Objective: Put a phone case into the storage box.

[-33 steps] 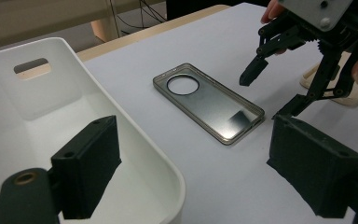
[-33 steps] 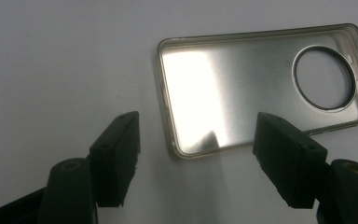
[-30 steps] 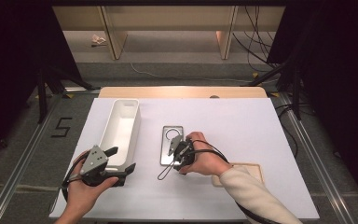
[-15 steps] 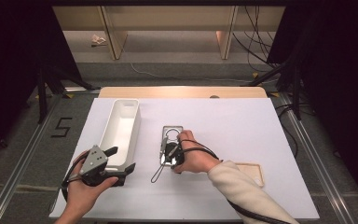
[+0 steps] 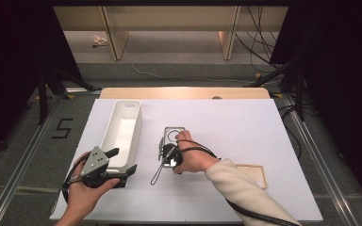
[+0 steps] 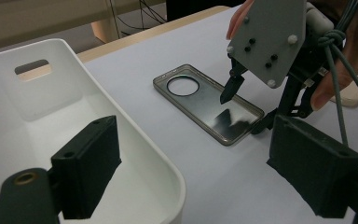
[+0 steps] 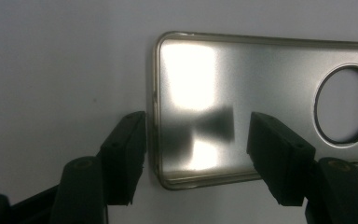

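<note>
A smoky translucent phone case (image 5: 173,137) with a round camera hole lies open side up on the white table. My right gripper (image 5: 166,153) is open and low over the case's near end. In the right gripper view its jaws (image 7: 196,136) straddle the short rim of the case (image 7: 261,84), one outside and one over the inside. From the left gripper view, the right gripper (image 6: 244,112) points down at the case (image 6: 200,100). My left gripper (image 5: 122,162) is open with one jaw on each side of the near wall of a white bin (image 5: 121,123).
The empty white bin (image 6: 32,116) has a handle slot in its far end. A flat beige case (image 5: 250,175) lies by the right forearm. A cable loop (image 5: 157,175) trails on the table (image 5: 245,122) just in front of the phone case.
The right gripper has shifted slightly left and settled lower over the case's near end. The left gripper has not moved.
</note>
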